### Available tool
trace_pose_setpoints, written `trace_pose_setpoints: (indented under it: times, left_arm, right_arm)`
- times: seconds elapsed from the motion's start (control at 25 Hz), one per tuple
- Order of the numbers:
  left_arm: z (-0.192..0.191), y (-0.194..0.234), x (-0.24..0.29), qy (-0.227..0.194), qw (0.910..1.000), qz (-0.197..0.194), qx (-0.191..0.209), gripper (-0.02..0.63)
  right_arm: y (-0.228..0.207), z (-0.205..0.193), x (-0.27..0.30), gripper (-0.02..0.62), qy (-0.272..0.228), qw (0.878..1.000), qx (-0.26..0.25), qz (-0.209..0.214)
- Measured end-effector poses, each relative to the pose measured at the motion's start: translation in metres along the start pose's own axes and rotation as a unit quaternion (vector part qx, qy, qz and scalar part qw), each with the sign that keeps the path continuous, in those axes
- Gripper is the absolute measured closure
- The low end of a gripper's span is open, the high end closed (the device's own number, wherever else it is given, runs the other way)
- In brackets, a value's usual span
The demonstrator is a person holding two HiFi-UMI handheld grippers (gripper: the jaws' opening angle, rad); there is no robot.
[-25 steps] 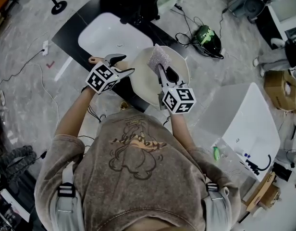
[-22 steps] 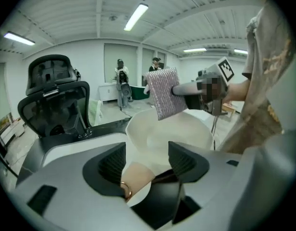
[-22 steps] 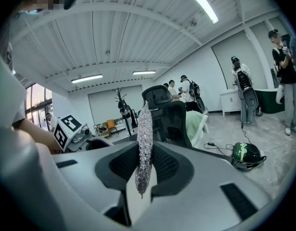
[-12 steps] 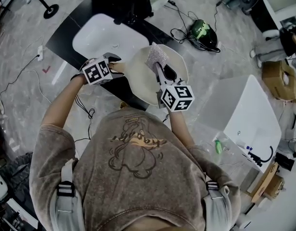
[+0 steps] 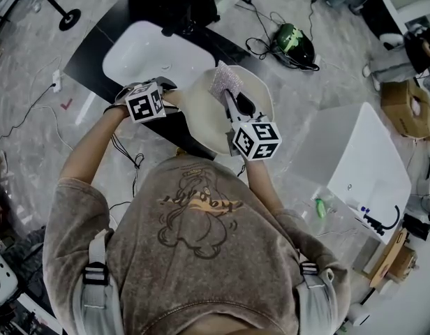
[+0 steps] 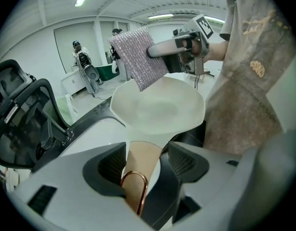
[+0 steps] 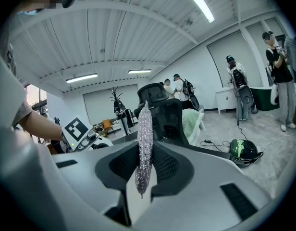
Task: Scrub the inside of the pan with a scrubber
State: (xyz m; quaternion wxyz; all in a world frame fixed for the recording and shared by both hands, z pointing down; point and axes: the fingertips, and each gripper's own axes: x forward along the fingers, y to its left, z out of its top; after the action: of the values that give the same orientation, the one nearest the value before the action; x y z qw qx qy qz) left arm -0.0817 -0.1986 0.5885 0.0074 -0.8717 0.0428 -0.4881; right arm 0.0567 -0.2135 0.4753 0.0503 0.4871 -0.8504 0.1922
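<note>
Marble floor [image 5: 33, 138]; white sink [image 5: 142, 51] upper left. Pan [image 5: 215, 121] at centre: rigid, probably light. Left gripper [image 5: 163, 95] is clamped on its handle [image 6: 141, 170], a sound hold. Right gripper [image 5: 232, 103] pinches the scrubber [image 5: 226, 82], thin and floppy, at the pan's upper rim.

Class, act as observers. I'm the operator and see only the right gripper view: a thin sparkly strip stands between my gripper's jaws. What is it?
Observer: A silvery scrubber, edge-on to you; the left gripper view shows its broad flat face, clamped in the right gripper.
Operator: Where is the pan?
Observer: The head view shows the cream pan with the scrubber over its far rim, beside a white sink.
Operator: Is anything holding it?
Observer: Yes, the left gripper is shut on the pan's tan handle.
</note>
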Motion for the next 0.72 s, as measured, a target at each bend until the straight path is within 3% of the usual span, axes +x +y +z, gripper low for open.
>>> trace_pose_setpoints:
  times: [0.2, 0.6, 0.72]
  left_arm:
    - [-0.008, 0.002, 0.008, 0.046, 0.9983, 0.001, 0.035, 0.344]
    - [-0.01, 0.0, 0.008, 0.056, 0.9979, -0.021, 0.027, 0.344]
    - [-0.016, 0.001, 0.012, 0.077, 0.9956, -0.008, 0.051, 0.345]
  right_arm:
    - [-0.004, -0.003, 0.002, 0.506, 0.003, 1.0, 0.002, -0.004]
    - [-0.007, 0.003, 0.002, 0.506, 0.005, 1.0, -0.003, -0.002]
    - [-0.008, 0.002, 0.005, 0.506, 0.007, 1.0, -0.003, -0.002]
